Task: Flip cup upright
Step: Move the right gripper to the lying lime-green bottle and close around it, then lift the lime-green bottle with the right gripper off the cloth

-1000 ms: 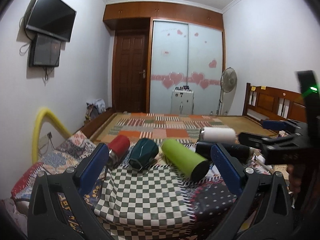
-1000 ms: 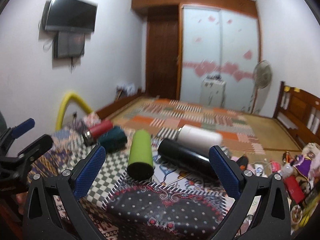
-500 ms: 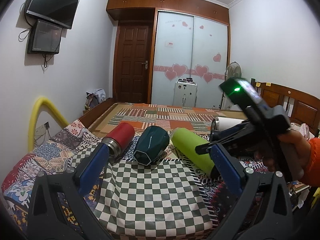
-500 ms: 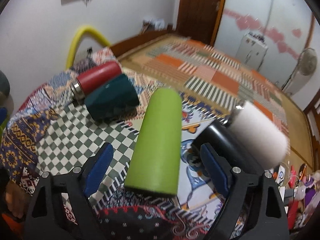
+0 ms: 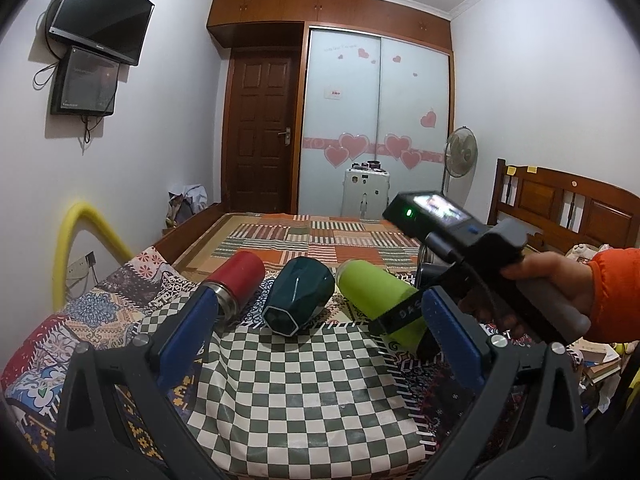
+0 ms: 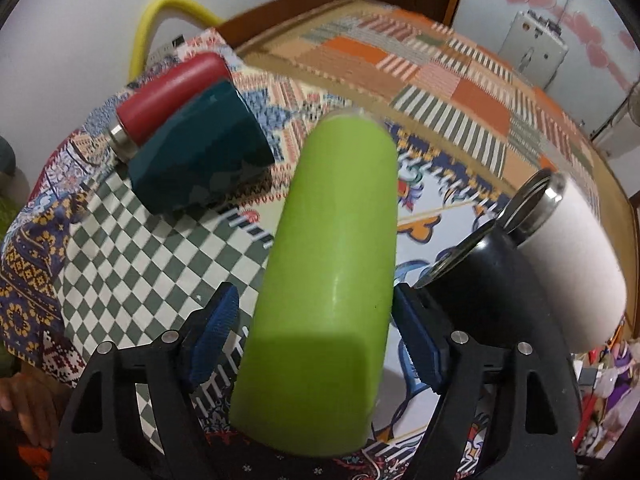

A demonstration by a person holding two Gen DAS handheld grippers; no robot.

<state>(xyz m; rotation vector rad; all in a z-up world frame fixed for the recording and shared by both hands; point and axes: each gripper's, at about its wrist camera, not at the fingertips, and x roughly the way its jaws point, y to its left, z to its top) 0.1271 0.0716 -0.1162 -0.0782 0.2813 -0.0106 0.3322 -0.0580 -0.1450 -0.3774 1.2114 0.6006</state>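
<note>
Several cups lie on their sides on a patterned cloth. A lime green cup (image 6: 332,264) lies between the blue pads of my right gripper (image 6: 320,336); the jaws stand around its lower end with a small gap on the left side. The green cup also shows in the left wrist view (image 5: 380,296), with the right gripper (image 5: 404,312) over it. My left gripper (image 5: 320,340) is open and empty, held back above the checkered cloth (image 5: 304,392).
A red cup (image 6: 172,100) and a dark teal faceted cup (image 6: 200,160) lie to the left. A black cup (image 6: 476,276) and a white cup (image 6: 572,256) lie close on the right. A bed mat, wardrobe and fan stand behind.
My right gripper has moved forward and down over the green cup and its jaws have narrowed around it. The left gripper has stayed nearly still.
</note>
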